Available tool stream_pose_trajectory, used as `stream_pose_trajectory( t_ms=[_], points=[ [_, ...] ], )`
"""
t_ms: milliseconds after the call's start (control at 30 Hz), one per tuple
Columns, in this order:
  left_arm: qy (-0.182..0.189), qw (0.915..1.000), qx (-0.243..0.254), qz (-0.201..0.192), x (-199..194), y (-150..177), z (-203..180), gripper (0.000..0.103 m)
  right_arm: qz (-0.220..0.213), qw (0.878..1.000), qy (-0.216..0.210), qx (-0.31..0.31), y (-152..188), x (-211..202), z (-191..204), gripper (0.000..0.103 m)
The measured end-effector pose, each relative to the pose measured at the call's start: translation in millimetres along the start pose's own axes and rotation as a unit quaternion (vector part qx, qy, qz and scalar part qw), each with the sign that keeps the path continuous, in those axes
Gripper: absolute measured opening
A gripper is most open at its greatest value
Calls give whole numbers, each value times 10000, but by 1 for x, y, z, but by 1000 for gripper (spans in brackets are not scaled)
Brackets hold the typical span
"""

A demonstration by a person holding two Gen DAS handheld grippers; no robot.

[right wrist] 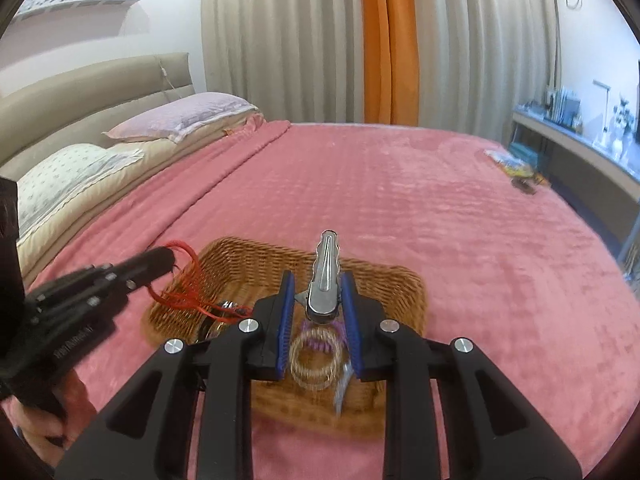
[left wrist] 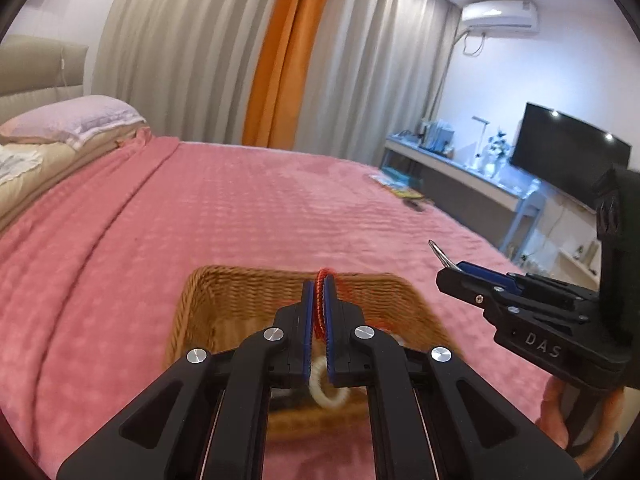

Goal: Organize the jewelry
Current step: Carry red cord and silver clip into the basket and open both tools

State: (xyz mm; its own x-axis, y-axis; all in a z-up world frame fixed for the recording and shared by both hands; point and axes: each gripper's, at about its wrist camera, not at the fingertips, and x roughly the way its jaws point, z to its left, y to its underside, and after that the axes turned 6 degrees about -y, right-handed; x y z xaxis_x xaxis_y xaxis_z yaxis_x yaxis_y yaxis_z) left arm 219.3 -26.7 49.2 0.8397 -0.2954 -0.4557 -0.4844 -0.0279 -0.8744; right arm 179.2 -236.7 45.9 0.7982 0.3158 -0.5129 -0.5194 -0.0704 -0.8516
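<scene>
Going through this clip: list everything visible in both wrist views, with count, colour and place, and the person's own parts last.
basket: one, tan wicker, on the bed below both grippers
red cord: one, red, clamped in the left gripper, loops hanging over the basket
hair clip: one, silver metal, clamped in the right gripper, pointing up
gold bangles: a few, gold, inside the basket
purple coil: one, purple, in the basket beside the bangles
white ring: one, cream, in the basket
blanket: one, pink, covering the bed
pillows: two, pale, at the headboard
curtains: grey with an orange strip, behind the bed
television: one, black, on the right wall
left gripper: black, blue pads, shut
right gripper: black, blue pads, shut
</scene>
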Motion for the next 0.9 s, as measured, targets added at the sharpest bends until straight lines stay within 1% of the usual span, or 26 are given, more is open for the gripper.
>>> stream_pose_trajectory(
  t_ms=[133, 233, 300, 400, 533, 567, 600, 633, 667, 700, 733, 767, 800, 867, 900],
  points=[
    [-152, 9997, 91, 154, 40, 4, 2, 3, 322, 9995, -13, 76, -2, 45, -10, 21],
    [-84, 9994, 57, 327, 59, 8, 9, 3, 656, 9976, -55, 212, 3, 76, -16, 21],
    [27, 9989, 17, 469, 66, 14, 12, 3, 914, 9954, -48, 294, 9, 93, -21, 21],
    [131, 9978, -92, 641, 74, 18, 18, 3, 1165, 9923, -100, 398, 18, 106, -26, 21],
    [265, 9963, -198, 789, 81, 22, 25, 3, 1250, 9907, -174, 510, 21, 109, -32, 21],
    [300, 9960, -230, 810, 80, 22, 27, 6, 1227, 9909, -189, 517, 21, 108, -33, 22],
    [331, 9958, -272, 810, 80, 21, 28, 15, 1198, 9912, -216, 523, 20, 107, -34, 24],
    [372, 9960, -328, 739, 74, 20, 30, 20, 1120, 9919, -263, 535, 18, 101, -34, 30],
    [384, 9965, -344, 664, 69, 18, 30, 24, 1065, 9925, -258, 549, 17, 97, -36, 39],
    [396, 9967, -347, 616, 65, 16, 29, 28, 1006, 9930, -256, 564, 15, 92, -36, 43],
    [439, 9968, -372, 554, 57, 13, 30, 30, 926, 9936, -293, 580, 14, 84, -36, 46],
    [479, 9969, -396, 484, 49, 11, 29, 38, 883, 9939, -308, 585, 12, 78, -35, 46],
    [487, 9972, -406, 398, 41, 8, 28, 42, 834, 9943, -307, 587, 11, 71, -34, 46],
    [493, 9977, -384, 250, 23, 3, 25, 43, 700, 9954, -317, 577, 10, 50, -32, 46],
    [525, 9978, -365, 181, 12, 1, 22, 45, 631, 9958, -342, 562, 10, 38, -30, 46]
  ],
)
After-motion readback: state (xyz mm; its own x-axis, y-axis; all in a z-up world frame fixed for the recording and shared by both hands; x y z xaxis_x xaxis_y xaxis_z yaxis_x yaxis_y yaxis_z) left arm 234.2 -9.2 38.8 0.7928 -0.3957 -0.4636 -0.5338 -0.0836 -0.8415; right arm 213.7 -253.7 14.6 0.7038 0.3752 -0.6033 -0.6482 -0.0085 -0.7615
